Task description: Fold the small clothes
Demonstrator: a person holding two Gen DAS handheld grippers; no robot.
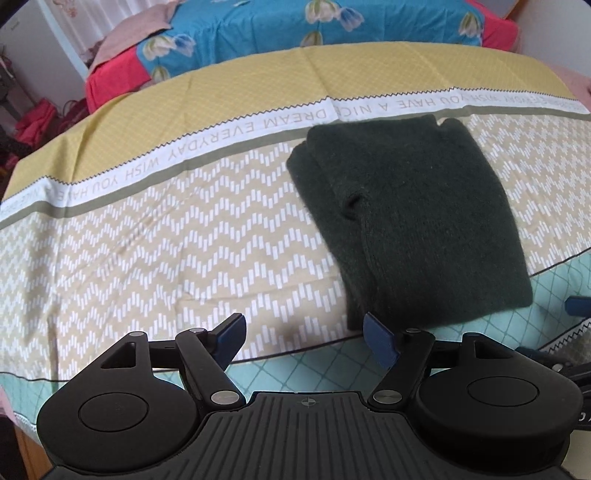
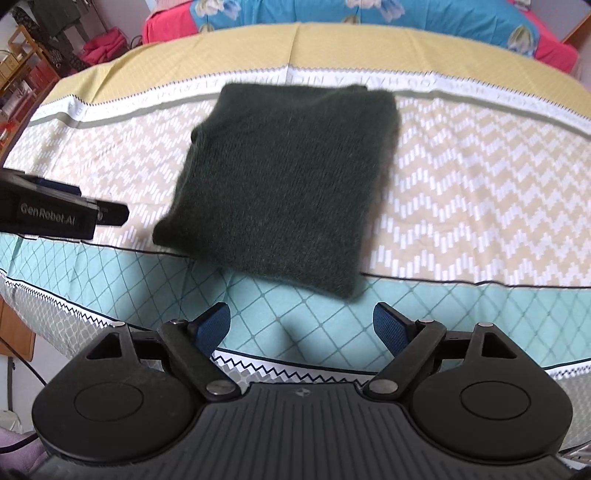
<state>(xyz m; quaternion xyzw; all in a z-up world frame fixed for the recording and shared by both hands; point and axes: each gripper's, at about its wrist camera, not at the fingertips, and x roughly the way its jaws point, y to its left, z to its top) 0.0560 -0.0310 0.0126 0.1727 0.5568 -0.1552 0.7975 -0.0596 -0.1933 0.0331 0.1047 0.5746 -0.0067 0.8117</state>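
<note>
1. I am over a bed spread with a patterned cotton sheet (image 1: 147, 240) in yellow, beige zigzag and mint bands; behind it lies a blue flowered quilt (image 1: 295, 22) with a red edge.
2. The dark green knitted garment (image 2: 280, 177) lies on the beige zigzag band as a thick squarish packet, its near edge reaching onto the mint band.
3. My left claw (image 1: 306, 338) is spread wide and holds nothing, just short of the packet's near left corner. My right claw (image 2: 301, 328) is likewise spread and empty, low over the mint band in front of the packet.
4. Risk: the layers look loose along the left side, where a small fold gapes. If I pinch only the top layer, I judge that the packet peels open.
5. Risk: the knit looks soft and heavy; lifting one corner could let the rest sag and slide out of square.
6. Count: one garment, one sheet, one quilt, two claws.
</note>
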